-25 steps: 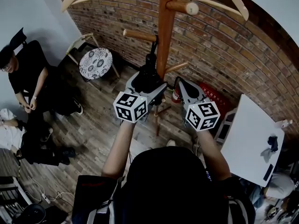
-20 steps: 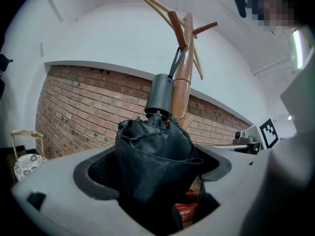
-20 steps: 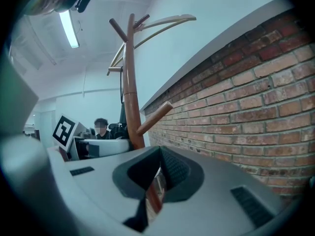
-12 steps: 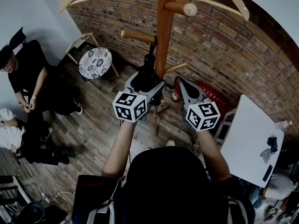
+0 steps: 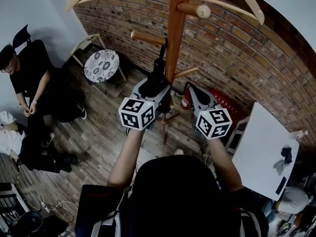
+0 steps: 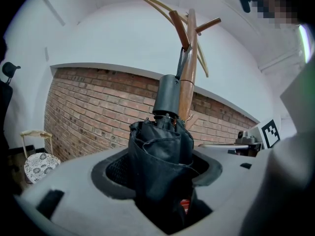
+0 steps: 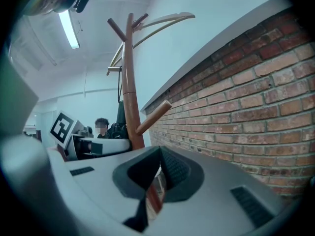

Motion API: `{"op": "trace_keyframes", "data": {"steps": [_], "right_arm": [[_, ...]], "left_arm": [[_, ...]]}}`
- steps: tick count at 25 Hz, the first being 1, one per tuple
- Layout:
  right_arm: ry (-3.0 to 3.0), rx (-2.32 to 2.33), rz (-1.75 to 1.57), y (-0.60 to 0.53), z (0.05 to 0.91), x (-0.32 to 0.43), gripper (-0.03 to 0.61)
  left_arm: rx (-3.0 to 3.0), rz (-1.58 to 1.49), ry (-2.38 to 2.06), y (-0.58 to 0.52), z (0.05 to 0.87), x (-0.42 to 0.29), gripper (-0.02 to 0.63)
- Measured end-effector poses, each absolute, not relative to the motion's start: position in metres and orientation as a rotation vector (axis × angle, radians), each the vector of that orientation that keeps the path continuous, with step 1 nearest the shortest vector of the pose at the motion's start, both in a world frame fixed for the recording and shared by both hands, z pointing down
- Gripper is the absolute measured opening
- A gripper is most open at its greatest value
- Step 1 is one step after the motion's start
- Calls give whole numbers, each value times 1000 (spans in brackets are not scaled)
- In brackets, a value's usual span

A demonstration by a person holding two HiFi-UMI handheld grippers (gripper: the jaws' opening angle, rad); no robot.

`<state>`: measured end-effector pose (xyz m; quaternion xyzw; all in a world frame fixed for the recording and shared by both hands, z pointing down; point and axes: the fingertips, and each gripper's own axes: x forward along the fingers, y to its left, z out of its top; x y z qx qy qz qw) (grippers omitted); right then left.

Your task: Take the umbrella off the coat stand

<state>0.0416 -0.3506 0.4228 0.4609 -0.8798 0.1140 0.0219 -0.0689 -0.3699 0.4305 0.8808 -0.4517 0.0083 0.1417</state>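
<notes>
A folded black umbrella [image 5: 158, 72] hangs by its strap from a peg [image 5: 147, 37] on the wooden coat stand [image 5: 175, 33]. My left gripper [image 5: 154, 86] reaches almost level to it. Its jaws have just been closing and now press on the umbrella's bundled fabric [image 6: 160, 156], below the grey handle [image 6: 167, 95]. The stand's post [image 6: 189, 100] rises right behind it. My right gripper [image 5: 189, 88] hovers just right of the post, shut and empty. In the right gripper view the right gripper [image 7: 158, 173] points past the post [image 7: 131, 87] along the brick wall.
A brick wall [image 5: 237, 53] stands close behind the stand. A person [image 5: 29, 78] sits at the left, near a round patterned stool [image 5: 101, 65]. A white table [image 5: 264, 147] is at the right, and a red object [image 5: 223, 102] lies by the wall. Cables lie on the floor at lower left.
The left jaws have drawn in from wide open onto the umbrella. Both hands have stayed where they were.
</notes>
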Motion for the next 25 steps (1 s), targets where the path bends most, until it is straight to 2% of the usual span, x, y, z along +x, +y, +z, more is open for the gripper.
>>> {"op": "trace_keyframes", "data": {"steps": [8,25], "right_arm": [[-2729,1424,354,-347,424,43,29],[-2766,1382,307,-340,409,35,29]], "left_arm": [[2530,37,-1294,-361,429,-68,281],[2549,-33,-1358,-351,392,-79,279]]}}
